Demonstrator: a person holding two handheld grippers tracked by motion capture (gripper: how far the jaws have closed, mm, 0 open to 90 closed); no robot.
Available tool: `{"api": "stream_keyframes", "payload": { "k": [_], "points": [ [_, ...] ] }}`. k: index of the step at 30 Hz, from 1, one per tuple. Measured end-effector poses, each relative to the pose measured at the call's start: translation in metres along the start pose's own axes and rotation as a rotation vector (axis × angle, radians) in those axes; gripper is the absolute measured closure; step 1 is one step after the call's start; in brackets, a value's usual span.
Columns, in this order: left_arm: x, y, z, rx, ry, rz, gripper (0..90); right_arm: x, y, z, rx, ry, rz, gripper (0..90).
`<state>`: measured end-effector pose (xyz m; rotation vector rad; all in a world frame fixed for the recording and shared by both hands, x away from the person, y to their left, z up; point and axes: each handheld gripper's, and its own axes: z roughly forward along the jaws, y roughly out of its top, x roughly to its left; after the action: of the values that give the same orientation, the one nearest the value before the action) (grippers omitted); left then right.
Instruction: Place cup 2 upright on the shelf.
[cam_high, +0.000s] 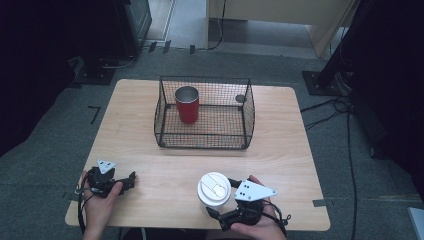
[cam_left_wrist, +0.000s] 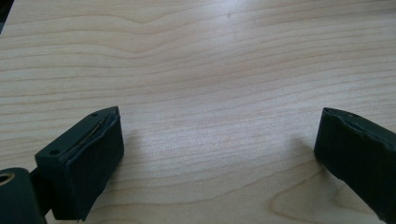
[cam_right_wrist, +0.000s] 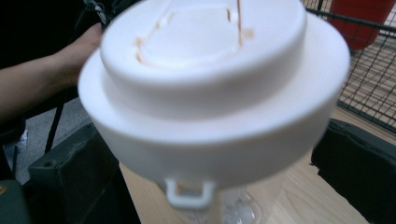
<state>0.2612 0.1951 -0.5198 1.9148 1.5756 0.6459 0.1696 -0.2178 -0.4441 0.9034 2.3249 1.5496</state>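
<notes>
Two cups are counted: one white-lidded cup (cam_high: 214, 189) standing near the bench's (cam_high: 280, 150) front edge, and one red cup (cam_high: 187, 104) upright inside the single wire basket (cam_high: 247, 117). The right hand-held gripper (cam_high: 223, 200) is spread around the lidded cup, its jaws flanking it. The left hand-held gripper (cam_high: 131, 179) is held open and empty over bare wood near the front left corner.

No legible text or labels anywhere
</notes>
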Motion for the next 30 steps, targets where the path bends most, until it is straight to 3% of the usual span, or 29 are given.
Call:
{"api": "stream_keyframes", "payload": {
  "k": [13, 25, 30],
  "points": [
    [0.000, 0.000, 0.000, 0.000, 0.000, 0.001, 2.2, 0.009, 0.006, 0.010, -0.032, -0.036, -0.039, 8.7],
    [0.000, 0.000, 0.000, 0.000, -0.003, 0.004, 2.2, 0.013, 0.006, 0.019, -0.055, -0.048, -0.020, 8.3],
    [-0.001, 0.000, 0.000, -0.002, -0.006, 0.003, 2.2, 0.015, 0.005, 0.022, -0.068, -0.059, -0.036, 9.1]
  ]
}}
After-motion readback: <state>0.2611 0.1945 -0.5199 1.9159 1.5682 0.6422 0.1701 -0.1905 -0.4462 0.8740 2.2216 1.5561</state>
